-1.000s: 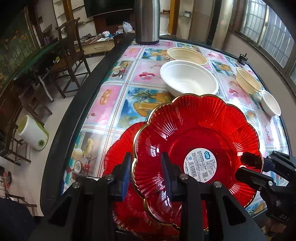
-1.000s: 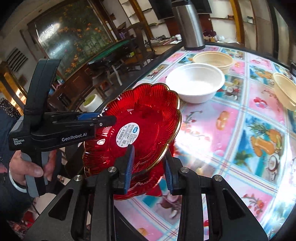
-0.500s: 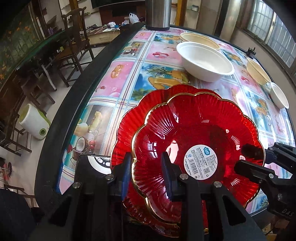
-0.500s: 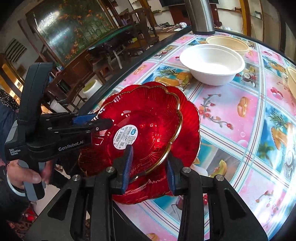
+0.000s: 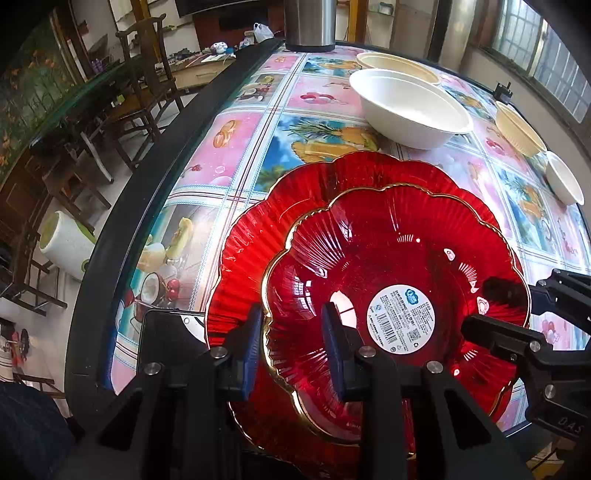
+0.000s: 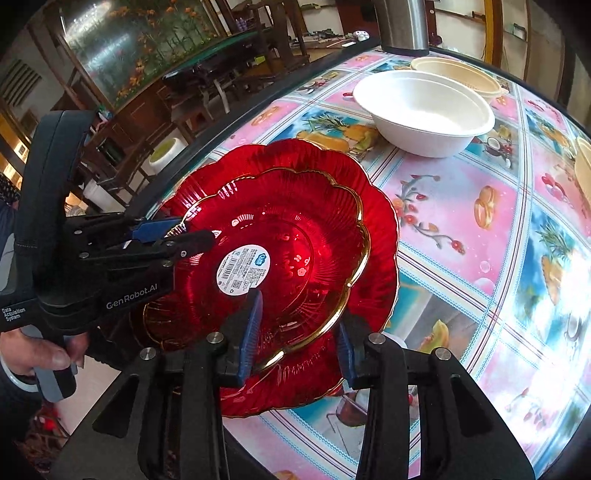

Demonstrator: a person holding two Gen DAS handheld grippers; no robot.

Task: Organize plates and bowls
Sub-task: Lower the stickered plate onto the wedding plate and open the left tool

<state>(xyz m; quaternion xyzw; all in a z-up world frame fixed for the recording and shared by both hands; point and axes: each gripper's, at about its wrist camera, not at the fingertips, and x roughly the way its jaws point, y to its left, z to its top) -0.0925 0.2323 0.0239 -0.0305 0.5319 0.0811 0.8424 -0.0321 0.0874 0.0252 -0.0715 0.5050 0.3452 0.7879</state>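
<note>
A small red scalloped plate [image 5: 399, 266] with a gold rim and a white label lies inside a larger red plate [image 5: 258, 236] at the table's near edge. My left gripper [image 5: 291, 343] has its jaws around the small plate's near rim, with a gap on each side. My right gripper [image 6: 299, 328] also straddles the small plate's rim [image 6: 332, 317], jaws spread. The left gripper also shows in the right wrist view [image 6: 184, 236], and the right gripper in the left wrist view [image 5: 491, 306]. The small plate [image 6: 280, 251] sits level on the larger plate [image 6: 376, 229].
A white bowl [image 5: 410, 107] stands behind the plates, a cream bowl [image 5: 399, 64] beyond it, and a steel flask [image 5: 310, 22] at the far edge. Two more bowls [image 5: 517, 129] [image 5: 563, 181] stand at the right. The black table edge [image 5: 147, 192] runs along the left.
The small plate came down from a tilted, lifted hold onto the larger plate. Both grippers' jaws have spread apart from its rim.
</note>
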